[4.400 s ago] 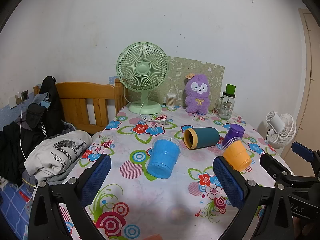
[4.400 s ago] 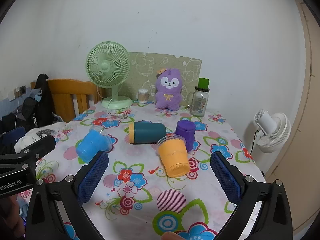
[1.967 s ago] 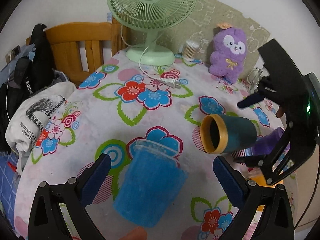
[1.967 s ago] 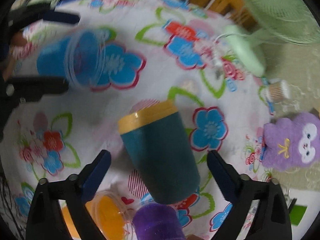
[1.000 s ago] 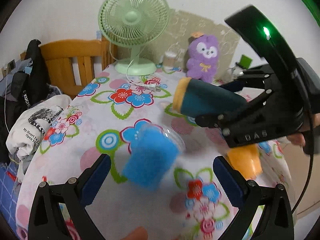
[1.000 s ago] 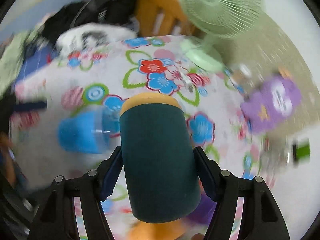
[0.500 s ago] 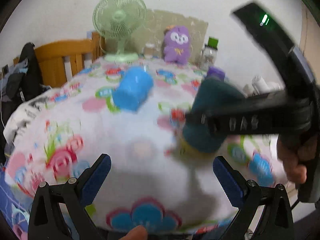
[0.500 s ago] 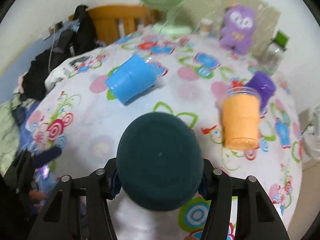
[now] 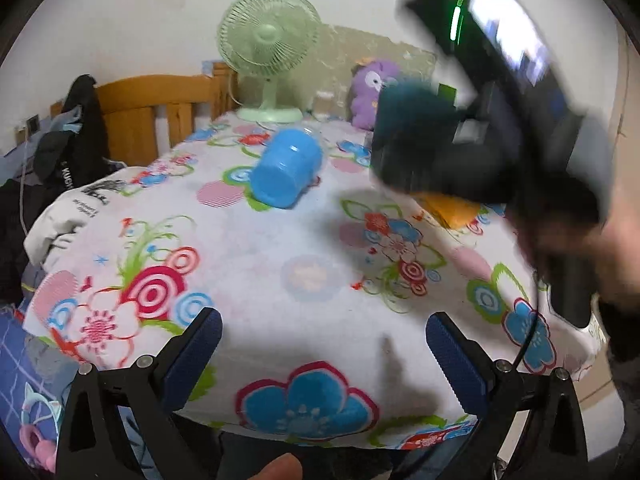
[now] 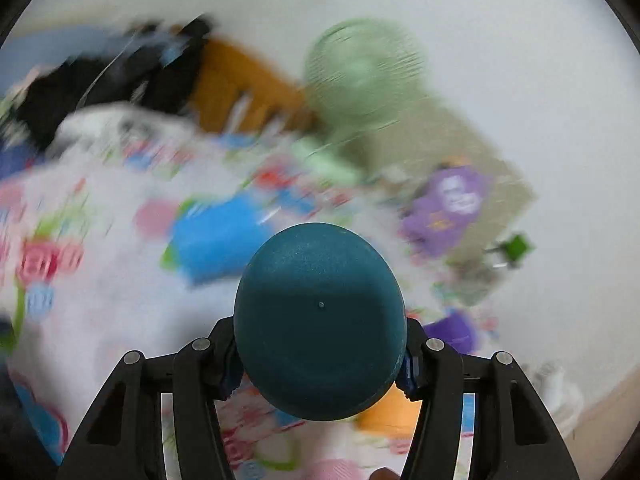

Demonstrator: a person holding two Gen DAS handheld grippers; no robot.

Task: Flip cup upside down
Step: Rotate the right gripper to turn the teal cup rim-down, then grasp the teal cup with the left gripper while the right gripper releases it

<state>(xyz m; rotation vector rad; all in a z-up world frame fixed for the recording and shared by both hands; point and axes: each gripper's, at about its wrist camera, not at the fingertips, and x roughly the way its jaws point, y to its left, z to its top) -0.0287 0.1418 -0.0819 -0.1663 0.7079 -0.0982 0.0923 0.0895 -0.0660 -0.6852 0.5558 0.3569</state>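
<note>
My right gripper (image 10: 320,364) is shut on the dark teal cup (image 10: 320,320), whose closed bottom faces the right wrist camera. In the left wrist view the teal cup (image 9: 412,136) is blurred and held above the floral table (image 9: 280,264), gripped by the right gripper (image 9: 460,148). My left gripper (image 9: 320,352) is open and empty over the table's near edge.
A blue cup (image 9: 286,174) lies on its side mid-table, also in the right wrist view (image 10: 216,240). An orange cup (image 9: 452,208) lies under the right gripper. A green fan (image 9: 268,52), a purple plush (image 9: 372,88) and a wooden chair (image 9: 152,108) stand behind.
The right gripper lifted the teal cup off the table and has been turning it; it now moves fast, blurring the view. The left gripper pulled back toward the table's near edge.
</note>
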